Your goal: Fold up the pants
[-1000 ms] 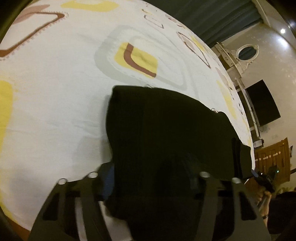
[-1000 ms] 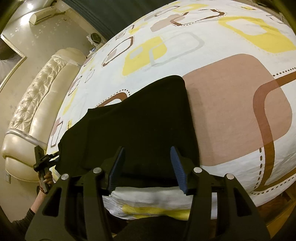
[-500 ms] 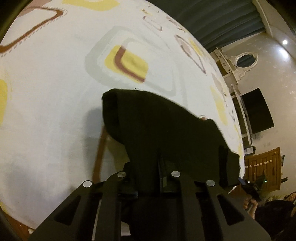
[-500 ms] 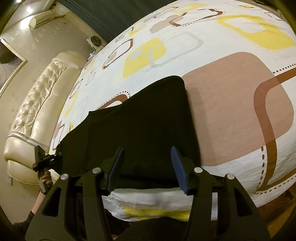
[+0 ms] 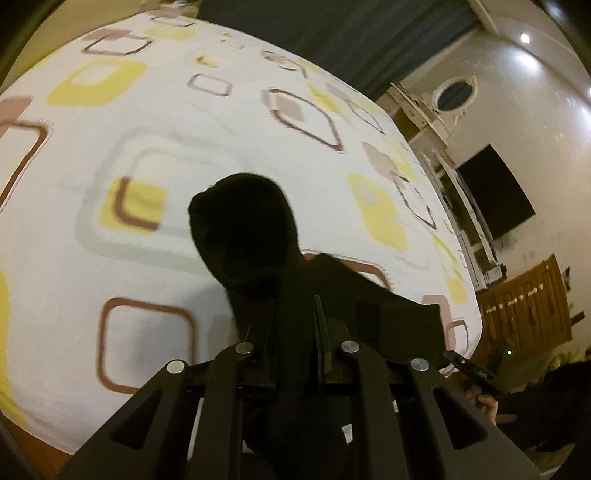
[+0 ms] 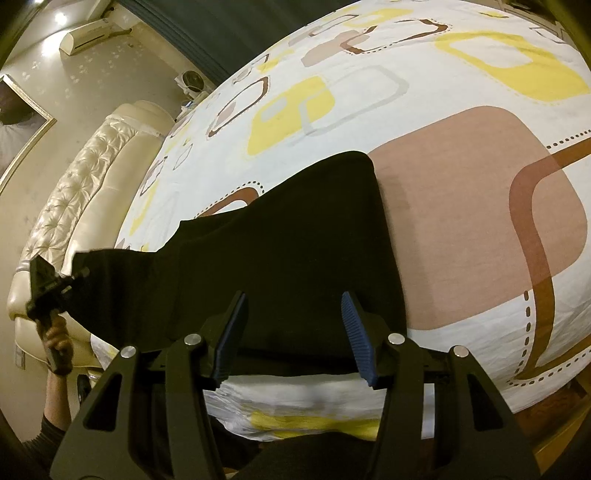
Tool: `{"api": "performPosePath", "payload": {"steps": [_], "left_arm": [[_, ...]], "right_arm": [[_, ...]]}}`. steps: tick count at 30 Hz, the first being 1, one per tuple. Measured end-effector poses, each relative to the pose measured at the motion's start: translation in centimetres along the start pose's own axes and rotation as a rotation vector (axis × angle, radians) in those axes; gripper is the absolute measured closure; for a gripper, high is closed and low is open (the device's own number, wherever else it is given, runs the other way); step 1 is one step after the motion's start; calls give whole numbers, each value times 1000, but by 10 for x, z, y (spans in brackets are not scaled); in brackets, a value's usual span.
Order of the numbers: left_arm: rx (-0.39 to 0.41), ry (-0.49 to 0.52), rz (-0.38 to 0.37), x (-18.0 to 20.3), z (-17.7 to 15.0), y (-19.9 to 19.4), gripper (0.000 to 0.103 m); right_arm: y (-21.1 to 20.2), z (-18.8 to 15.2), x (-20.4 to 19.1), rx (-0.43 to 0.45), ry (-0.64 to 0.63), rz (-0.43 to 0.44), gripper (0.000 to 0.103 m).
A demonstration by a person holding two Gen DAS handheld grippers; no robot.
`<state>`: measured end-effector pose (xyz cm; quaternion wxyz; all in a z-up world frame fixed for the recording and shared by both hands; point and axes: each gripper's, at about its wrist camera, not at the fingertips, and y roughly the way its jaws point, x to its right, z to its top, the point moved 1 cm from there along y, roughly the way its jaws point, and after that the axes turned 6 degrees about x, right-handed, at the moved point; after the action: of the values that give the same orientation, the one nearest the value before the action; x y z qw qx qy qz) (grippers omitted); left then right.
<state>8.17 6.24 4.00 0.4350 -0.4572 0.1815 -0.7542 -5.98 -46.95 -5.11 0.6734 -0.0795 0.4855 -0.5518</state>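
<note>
Black pants lie across the patterned bed sheet, near its front edge. My left gripper is shut on one end of the pants, which bunches up and hangs from the jaws above the sheet. In the right wrist view that left gripper shows at the far left, held by a hand, with the cloth's corner raised. My right gripper stands open over the other end of the pants, its blue pads apart. It also shows small in the left wrist view as the right gripper.
A cream tufted headboard runs along the bed's left side. Dark curtains hang behind the bed. A white dresser with an oval mirror, a wall television and a wooden cabinet stand beyond the bed.
My left gripper closed on the end of the pants and lifted it off the sheet, so the cloth now hangs bunched. The right gripper kept still and open.
</note>
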Motion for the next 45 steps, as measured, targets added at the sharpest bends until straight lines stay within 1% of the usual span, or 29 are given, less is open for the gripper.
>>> {"api": "performPosePath", "payload": {"steps": [3,6,10,13,17,21,27,31,34,36,37,38,39,40,41,42,43,45], "left_arm": [[-7,49,0,38,0,12,89],[-14,79,8,62,-3,23,89],[-32,151,46,99,-16,42,89],[-52,193,41,123,-26,56,89],[-90,244,38,154,-44,85,89],[-120,283,50,177,-62,115,89],[-187,295,42,198,-92,159,89],[-227,305,27,206,-111,182,89],[-227,339,39,210,-119,188,87],[-219,357,35,210,-120,187,84],[-221,359,21,211,-119,186,80],[-221,356,2,212,-118,184,74],[-218,354,-26,213,-117,181,71],[-213,356,-41,215,-117,179,63],[-198,358,-62,219,-116,174,48],[-173,364,-77,222,-114,168,40],[-143,369,-92,225,-111,160,28],[-106,373,-113,229,-106,149,25]], "right_arm": [[0,0,-1,2,2,3,51],[0,0,-2,2,1,7,51],[-1,-2,-5,5,3,20,51],[-2,-2,-7,8,4,26,51],[-3,-2,-7,11,8,28,51],[-3,-2,-6,11,15,30,51],[-3,-3,-2,9,24,32,51],[-3,-2,-2,9,26,35,51],[-2,-2,-2,9,26,36,51],[-2,-3,-2,10,29,39,51],[-2,-3,-2,10,30,42,51],[-2,-3,-3,9,28,41,51],[-2,-3,-3,9,26,41,51],[-2,-3,-4,8,23,43,51],[-2,-3,-5,8,19,43,51],[-3,-3,-7,10,16,42,51],[-3,-3,-8,11,14,44,51],[-6,-2,-11,17,9,46,51]]}}
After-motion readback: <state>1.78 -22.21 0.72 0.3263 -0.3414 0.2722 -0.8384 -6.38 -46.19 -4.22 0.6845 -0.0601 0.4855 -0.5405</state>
